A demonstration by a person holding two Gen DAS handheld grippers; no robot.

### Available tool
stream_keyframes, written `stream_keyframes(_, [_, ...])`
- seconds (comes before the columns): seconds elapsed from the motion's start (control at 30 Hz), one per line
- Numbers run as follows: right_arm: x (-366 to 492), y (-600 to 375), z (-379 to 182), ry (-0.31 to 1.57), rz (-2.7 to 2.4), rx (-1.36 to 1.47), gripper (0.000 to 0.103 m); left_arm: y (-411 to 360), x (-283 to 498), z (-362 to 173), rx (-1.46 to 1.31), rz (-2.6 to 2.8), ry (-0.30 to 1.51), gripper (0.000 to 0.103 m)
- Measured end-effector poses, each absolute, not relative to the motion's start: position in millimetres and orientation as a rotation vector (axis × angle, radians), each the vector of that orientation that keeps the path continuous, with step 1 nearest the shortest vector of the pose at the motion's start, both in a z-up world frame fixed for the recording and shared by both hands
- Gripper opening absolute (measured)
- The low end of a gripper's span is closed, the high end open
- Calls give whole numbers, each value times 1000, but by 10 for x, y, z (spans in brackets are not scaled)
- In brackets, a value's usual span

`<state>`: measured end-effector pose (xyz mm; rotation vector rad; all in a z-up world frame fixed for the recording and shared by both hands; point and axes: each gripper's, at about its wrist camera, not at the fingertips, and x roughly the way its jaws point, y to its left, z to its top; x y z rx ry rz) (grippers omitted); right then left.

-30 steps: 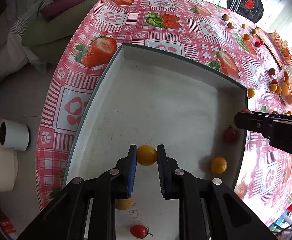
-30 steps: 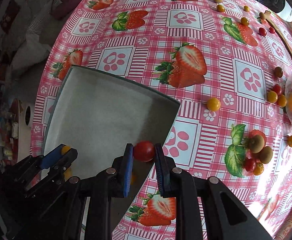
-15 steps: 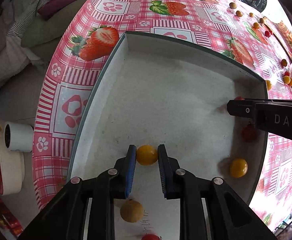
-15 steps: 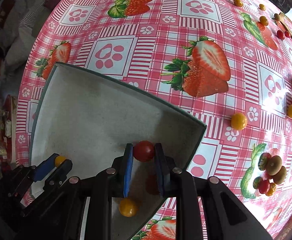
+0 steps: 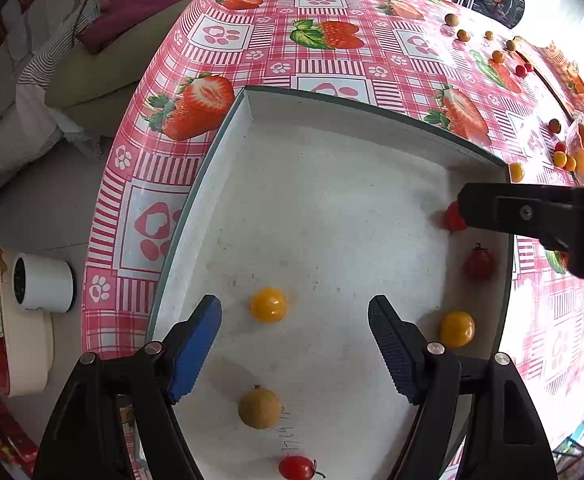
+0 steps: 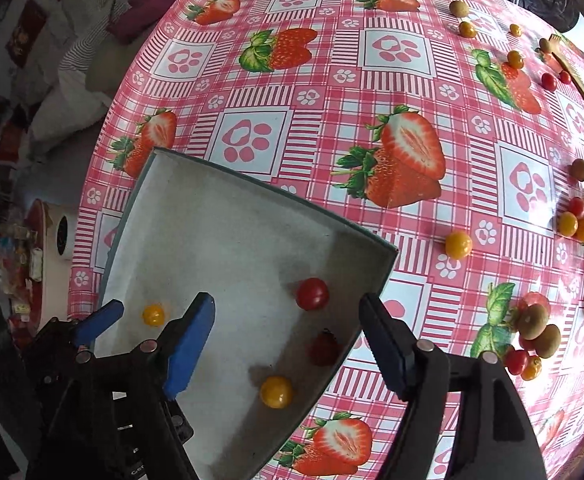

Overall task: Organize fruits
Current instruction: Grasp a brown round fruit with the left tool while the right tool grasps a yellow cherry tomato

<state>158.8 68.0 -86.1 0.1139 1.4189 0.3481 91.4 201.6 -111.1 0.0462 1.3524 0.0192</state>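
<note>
Both grippers are released above the shallow white tray (image 5: 332, 184). The round yellow tomato (image 5: 268, 304) lies just ahead of the left gripper (image 5: 295, 322); the small red tomato (image 6: 312, 293) lies ahead of the right gripper (image 6: 288, 322), which is nearer the scattered fruits.

Six small round fruits sit in the shallow white rectangular tray (image 5: 332, 128); more lie scattered on the strawberry-print plastic tablecloth (image 6: 396, 80) beyond its right side.
</note>
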Motion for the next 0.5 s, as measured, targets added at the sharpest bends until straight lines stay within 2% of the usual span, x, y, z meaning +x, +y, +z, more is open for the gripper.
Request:
stream_keyframes(0.23, [1299, 203, -619, 1390, 269, 150, 80, 1885, 742, -1023, 13, -26, 1393, 77])
stream_keyframes(0.5, [788, -590, -613, 1420, 101, 231, 80, 1563, 577, -848, -10, -130, 1388, 77])
